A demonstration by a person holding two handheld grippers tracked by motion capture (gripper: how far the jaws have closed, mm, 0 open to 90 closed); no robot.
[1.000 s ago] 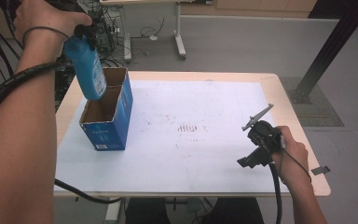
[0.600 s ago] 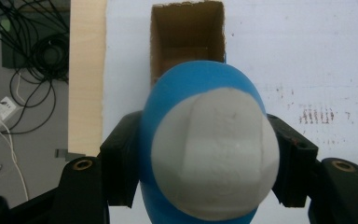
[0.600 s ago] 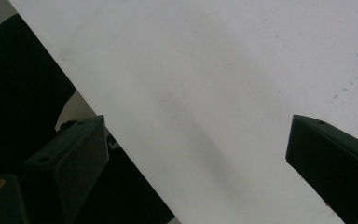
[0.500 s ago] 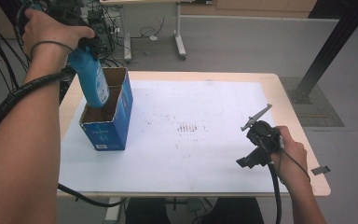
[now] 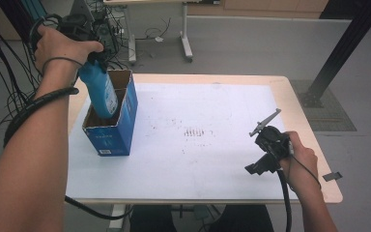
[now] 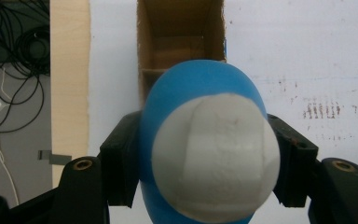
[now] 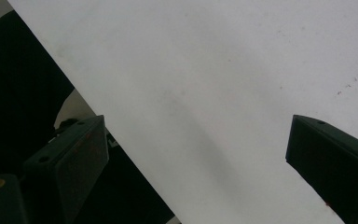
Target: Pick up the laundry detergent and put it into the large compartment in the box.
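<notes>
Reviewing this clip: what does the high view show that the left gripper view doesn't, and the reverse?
High view: the right gripper, open and empty, resting on the table near its right edge, plus both forearms.
Left gripper view: the blue bottle's white cap head-on, with black jaws clamped on both sides.
Both: the blue bottle entering the open blue cardboard box.

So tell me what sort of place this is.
Probably a lab or workshop set up for recording: a white-topped table, loose cables on the grey floor, and another desk's legs behind.
</notes>
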